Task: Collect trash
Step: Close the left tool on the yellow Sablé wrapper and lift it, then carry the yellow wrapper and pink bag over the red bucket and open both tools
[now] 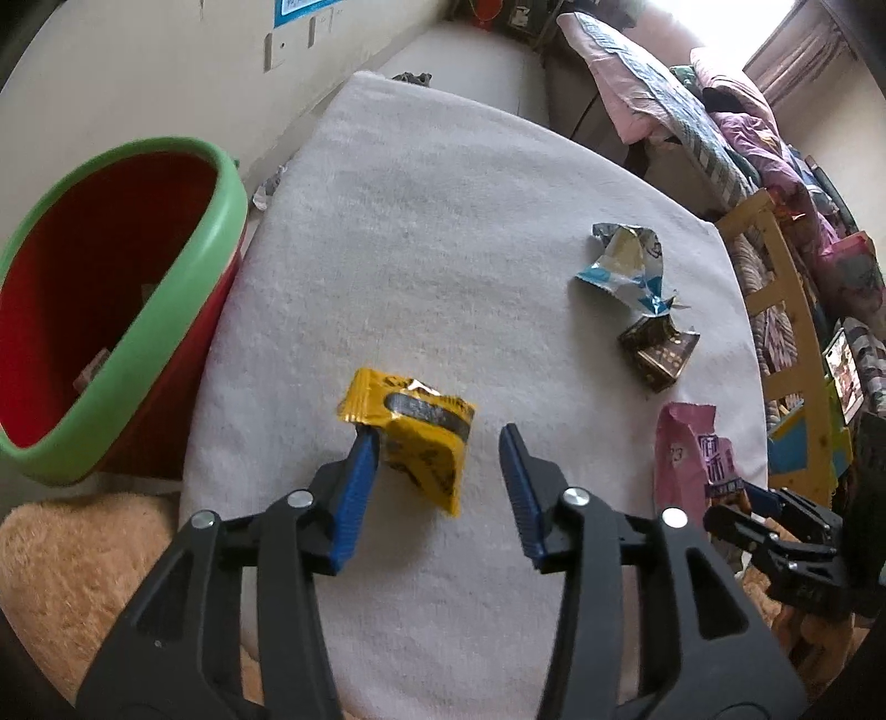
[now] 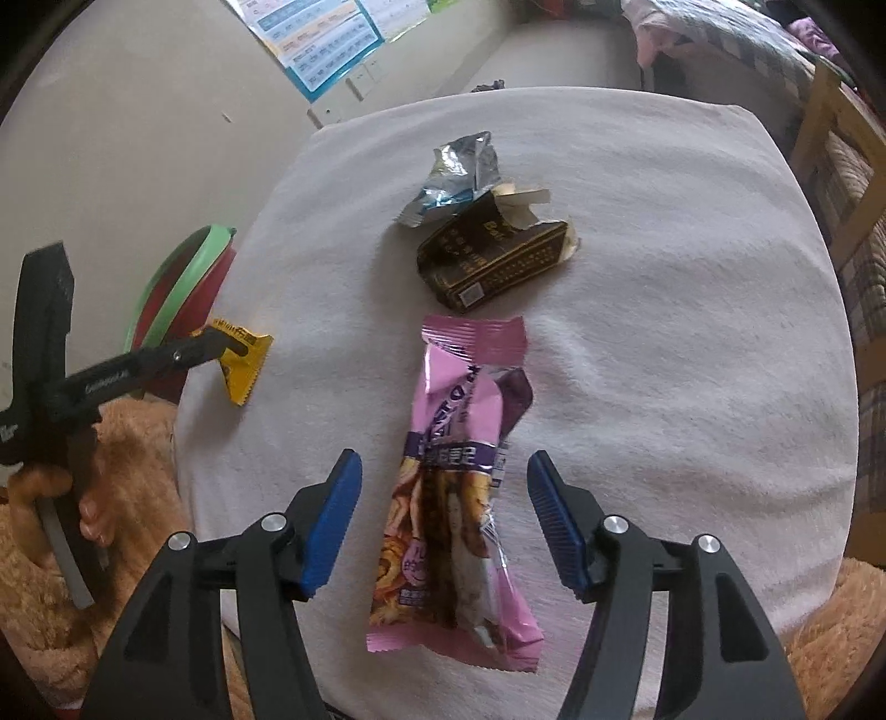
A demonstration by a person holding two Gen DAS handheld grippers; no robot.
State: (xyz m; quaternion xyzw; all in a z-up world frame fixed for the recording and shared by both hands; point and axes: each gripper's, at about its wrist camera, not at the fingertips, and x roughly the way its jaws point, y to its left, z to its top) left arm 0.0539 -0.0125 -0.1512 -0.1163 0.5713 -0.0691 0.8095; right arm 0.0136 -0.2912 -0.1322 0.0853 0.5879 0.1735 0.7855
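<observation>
A yellow wrapper [image 1: 415, 437] lies on the white padded table [image 1: 432, 232], between the open blue fingers of my left gripper [image 1: 440, 448]; the left finger touches it. A long pink snack wrapper [image 2: 459, 498] lies between the open fingers of my right gripper [image 2: 443, 498]. A crumpled silver-blue wrapper [image 2: 454, 177] and a dark brown box wrapper [image 2: 493, 260] lie farther back. The red bin with a green rim [image 1: 111, 310] stands left of the table. The yellow wrapper [image 2: 243, 360] and left gripper [image 2: 221, 346] also show in the right wrist view.
A tan fluffy rug [image 1: 72, 581] lies below the table. A wooden chair [image 1: 786, 310] and a bed with piled bedding [image 1: 720, 111] stand to the right. A wall with a poster [image 2: 315, 39] is behind.
</observation>
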